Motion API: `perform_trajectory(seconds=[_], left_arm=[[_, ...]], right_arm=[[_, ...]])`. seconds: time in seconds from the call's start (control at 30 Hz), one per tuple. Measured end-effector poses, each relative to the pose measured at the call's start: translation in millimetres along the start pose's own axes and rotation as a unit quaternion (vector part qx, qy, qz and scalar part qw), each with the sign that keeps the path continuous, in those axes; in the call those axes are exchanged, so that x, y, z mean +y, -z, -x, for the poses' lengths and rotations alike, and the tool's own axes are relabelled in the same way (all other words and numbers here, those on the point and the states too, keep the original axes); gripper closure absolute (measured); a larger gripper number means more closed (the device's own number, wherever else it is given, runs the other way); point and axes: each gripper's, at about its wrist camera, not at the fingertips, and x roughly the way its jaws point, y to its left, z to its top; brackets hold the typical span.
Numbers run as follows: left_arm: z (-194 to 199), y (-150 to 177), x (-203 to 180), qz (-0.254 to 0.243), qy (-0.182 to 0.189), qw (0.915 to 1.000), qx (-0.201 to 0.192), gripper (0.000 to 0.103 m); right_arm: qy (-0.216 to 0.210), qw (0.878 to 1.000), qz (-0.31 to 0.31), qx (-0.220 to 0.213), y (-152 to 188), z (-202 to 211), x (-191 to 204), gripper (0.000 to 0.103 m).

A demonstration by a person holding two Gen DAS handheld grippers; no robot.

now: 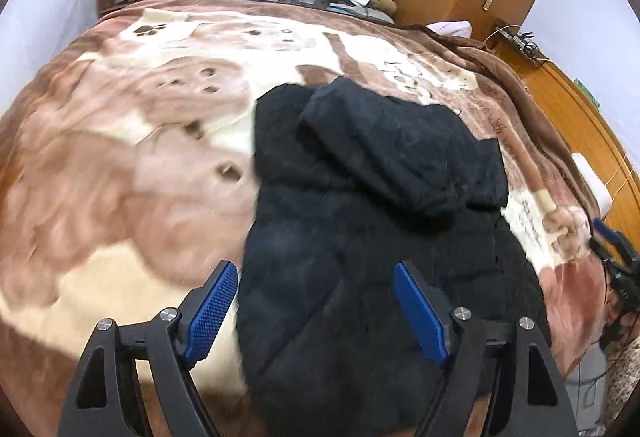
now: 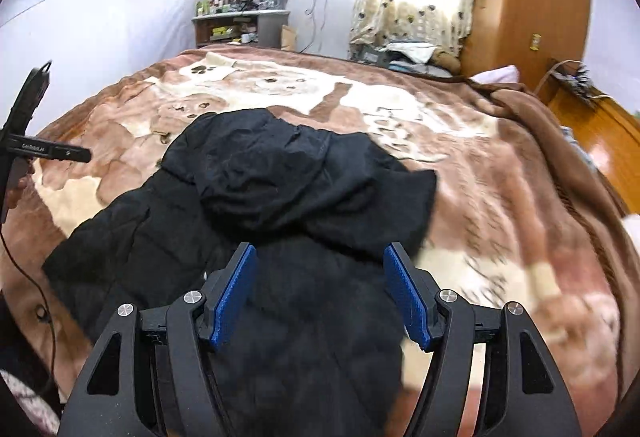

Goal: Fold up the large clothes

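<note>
Both grippers, left (image 1: 314, 311) and right (image 2: 320, 293), hang with jaws apart and empty above the black jacket (image 1: 372, 221), which stretches lengthwise away from the bed's (image 1: 100, 165) near edge.

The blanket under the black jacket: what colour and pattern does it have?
The blanket is brown and cream with a bear-like animal print; the left wrist view shows it best.
</note>
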Motion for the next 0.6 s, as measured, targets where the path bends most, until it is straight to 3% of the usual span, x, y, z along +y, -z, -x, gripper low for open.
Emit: perform_trajectory(seconds=[0.17, 0.3, 0.43, 0.5, 0.6], left_arm=[[36, 44, 14, 0.009, -0.008, 0.9999, 0.000, 0.022], [36, 74, 26, 0.027, -0.010, 0.9994, 0.017, 0.017], [10, 104, 37, 0.072, 0.001, 0.9965, 0.044, 0.017], [-1, 113, 39, 0.090, -0.011, 0.9944, 0.054, 0.017], [-11, 120, 36, 0.088, -0.004, 0.9945, 0.057, 0.017]], right_arm=[[0.031, 0.999, -0.016, -0.001, 30, 61, -14, 0.037], [0.039, 0.998, -0.046, 0.008, 59, 94, -22, 0.036], [0.056, 0.994, -0.074, 0.048, 101, 79, -23, 0.036], [0.056, 0.991, -0.104, 0.060, 120, 67, -26, 0.036], [0.040, 0.986, -0.140, 0.075, 143, 44, -24, 0.036]])
